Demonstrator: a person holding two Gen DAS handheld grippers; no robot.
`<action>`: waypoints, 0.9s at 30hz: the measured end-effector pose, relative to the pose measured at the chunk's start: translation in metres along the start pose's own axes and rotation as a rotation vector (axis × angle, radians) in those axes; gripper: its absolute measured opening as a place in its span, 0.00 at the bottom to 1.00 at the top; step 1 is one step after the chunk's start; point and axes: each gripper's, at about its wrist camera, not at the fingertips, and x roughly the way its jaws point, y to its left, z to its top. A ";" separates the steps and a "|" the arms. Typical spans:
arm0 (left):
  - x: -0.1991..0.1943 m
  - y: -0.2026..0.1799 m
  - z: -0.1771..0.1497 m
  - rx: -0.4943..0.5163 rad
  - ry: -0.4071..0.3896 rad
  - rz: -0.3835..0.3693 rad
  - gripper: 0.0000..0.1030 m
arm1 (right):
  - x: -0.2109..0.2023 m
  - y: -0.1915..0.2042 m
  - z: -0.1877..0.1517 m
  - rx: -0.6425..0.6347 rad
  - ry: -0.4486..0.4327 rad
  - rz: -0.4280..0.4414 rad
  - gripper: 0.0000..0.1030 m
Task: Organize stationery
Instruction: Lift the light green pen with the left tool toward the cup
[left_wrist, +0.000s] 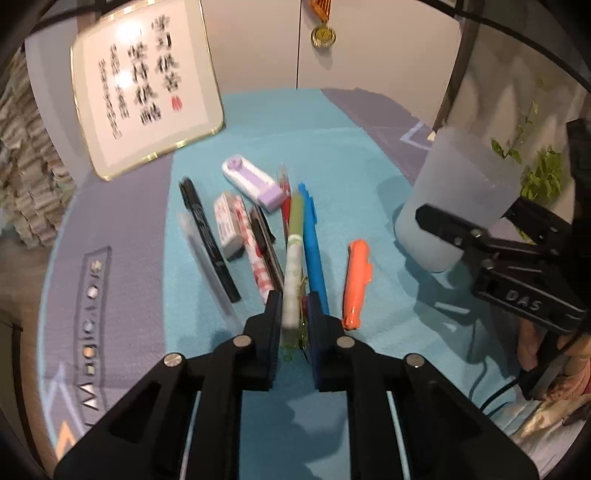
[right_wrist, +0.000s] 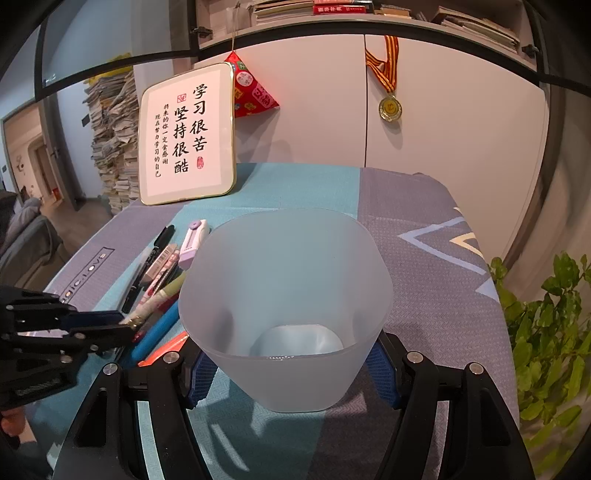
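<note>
While clamped: pen (left_wrist: 293, 258) (cup (right_wrist: 284, 295) likewise)

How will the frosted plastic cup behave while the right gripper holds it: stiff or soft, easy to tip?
The frosted cup probably flexes: its rim looks squeezed out of round in the right gripper. It seems light, being thin, translucent and empty. Its narrow base and wide mouth suggest it could tip when pens lean inside.

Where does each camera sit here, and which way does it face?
Left wrist: on the left gripper, looking forward and down at pens on the blue mat; its jaws clamp the green pen; the right gripper shows at right.
Right wrist: on the right gripper, facing the wall cabinets; its jaws hold the frosted cup; the left gripper shows at left.
Shared: the cup, pens, framed calligraphy sign, medal.
</note>
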 end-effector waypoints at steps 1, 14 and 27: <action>-0.006 0.000 0.001 0.000 -0.018 0.007 0.12 | 0.000 0.000 0.000 0.000 0.000 0.001 0.68; -0.059 0.000 0.029 -0.004 -0.177 0.008 0.07 | 0.000 0.000 0.000 0.004 0.001 0.006 0.68; -0.007 0.006 -0.039 0.044 0.022 0.017 0.48 | -0.001 0.001 -0.001 0.000 0.001 0.010 0.68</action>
